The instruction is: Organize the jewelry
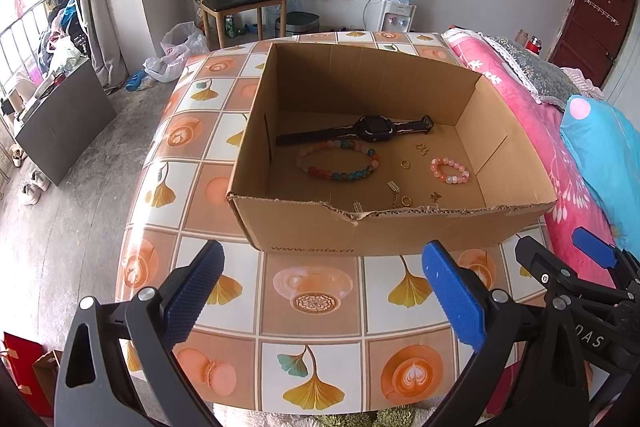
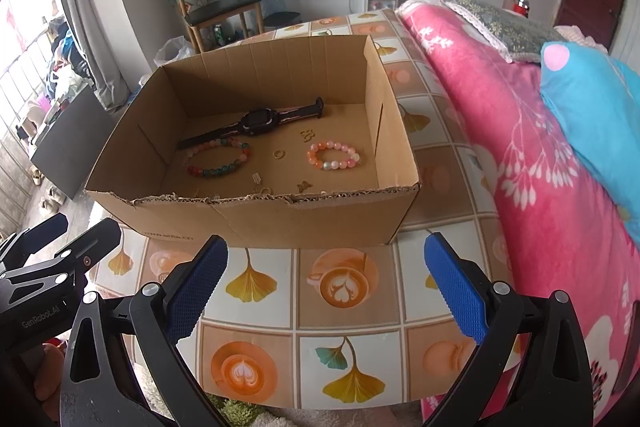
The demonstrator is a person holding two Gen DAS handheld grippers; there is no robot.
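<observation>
Left wrist view: left gripper [image 1: 320,291] and right gripper [image 2: 326,285] hang spread, empty, before the box [image 1: 400,227]. Inside it lie rings [image 1: 406,201], bracelets [image 1: 338,161], then watch [image 1: 374,129]; small rings could slip from wide pads.

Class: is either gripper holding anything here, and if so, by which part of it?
Nothing is held. The left gripper and right gripper are both open and empty, short of the cardboard box.

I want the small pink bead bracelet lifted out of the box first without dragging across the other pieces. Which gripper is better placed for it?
Probably the right gripper. The pink bracelet lies in the right part of the cardboard box, almost straight ahead of it. The left gripper faces the multicolored bracelet. Both are open.
</observation>
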